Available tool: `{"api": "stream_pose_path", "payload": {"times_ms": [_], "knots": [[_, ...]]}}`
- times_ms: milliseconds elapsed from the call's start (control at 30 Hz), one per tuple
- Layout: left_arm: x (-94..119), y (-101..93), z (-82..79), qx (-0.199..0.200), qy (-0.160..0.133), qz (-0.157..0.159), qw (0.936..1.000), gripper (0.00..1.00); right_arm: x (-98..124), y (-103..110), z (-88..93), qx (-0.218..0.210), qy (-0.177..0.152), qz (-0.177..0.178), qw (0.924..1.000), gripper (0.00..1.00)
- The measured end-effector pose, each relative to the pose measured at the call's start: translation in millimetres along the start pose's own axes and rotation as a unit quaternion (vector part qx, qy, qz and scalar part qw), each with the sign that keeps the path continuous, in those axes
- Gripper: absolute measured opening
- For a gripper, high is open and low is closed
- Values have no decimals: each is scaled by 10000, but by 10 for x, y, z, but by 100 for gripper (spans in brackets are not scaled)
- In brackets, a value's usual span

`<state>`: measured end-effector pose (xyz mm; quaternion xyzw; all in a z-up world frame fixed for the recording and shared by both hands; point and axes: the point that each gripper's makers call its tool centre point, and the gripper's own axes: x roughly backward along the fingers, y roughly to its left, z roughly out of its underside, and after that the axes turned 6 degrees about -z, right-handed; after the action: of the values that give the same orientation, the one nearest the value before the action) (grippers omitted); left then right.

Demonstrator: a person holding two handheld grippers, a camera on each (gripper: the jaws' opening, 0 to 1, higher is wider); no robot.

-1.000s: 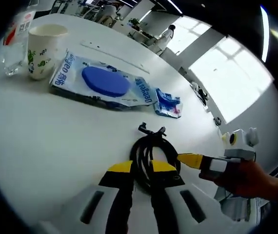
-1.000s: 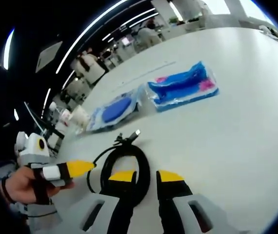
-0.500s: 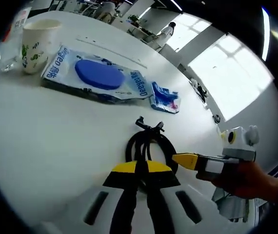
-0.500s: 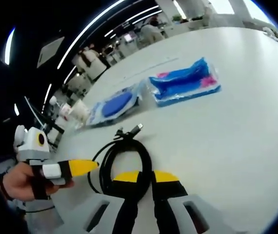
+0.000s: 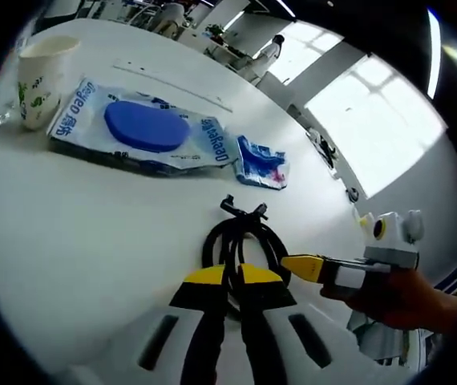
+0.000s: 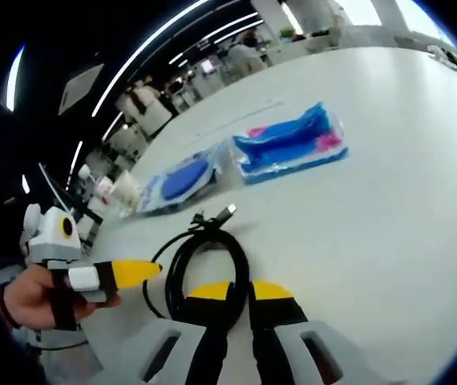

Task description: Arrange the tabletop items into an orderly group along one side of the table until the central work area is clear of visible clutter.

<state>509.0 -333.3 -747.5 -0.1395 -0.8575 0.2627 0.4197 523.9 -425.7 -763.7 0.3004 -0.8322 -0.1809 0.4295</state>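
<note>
A coiled black cable [image 5: 240, 237] lies on the white table [image 5: 76, 233]. My left gripper [image 5: 232, 277] is shut on the near edge of the coil, a strand pinched between its yellow tips. From the right, my right gripper [image 5: 293, 263] meets the coil's right side, held by a hand [image 5: 405, 297]. In the right gripper view, my right gripper [image 6: 240, 290] is shut on a strand of the cable [image 6: 204, 257]. The left gripper [image 6: 150, 269] stands at the coil's left side, its yellow tips together.
Beyond the cable lie a blue wipes pack with a round pad [image 5: 144, 128] and a small blue-pink pack [image 5: 260, 163]. A paper cup [image 5: 40, 68] stands at the far left. The right gripper view shows both packs [image 6: 184, 178] [image 6: 289, 144]. People and desks fill the background.
Both grippers stood open astride the cable a second ago; both have shut on it. The views have shifted slightly with the hands.
</note>
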Motion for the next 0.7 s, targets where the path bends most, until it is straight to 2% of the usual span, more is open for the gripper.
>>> {"api": "stream_pose_path", "payload": {"times_ms": [333,700], "knots": [[-100,-69,-57,95,-16,51,9999,1,-17,-77,-198,21,-54,-45,10000,2],[-197,-19,-122,300,-50,-22,9995,2,-105,-122,-337,19,-43,-49,10000,2]]}}
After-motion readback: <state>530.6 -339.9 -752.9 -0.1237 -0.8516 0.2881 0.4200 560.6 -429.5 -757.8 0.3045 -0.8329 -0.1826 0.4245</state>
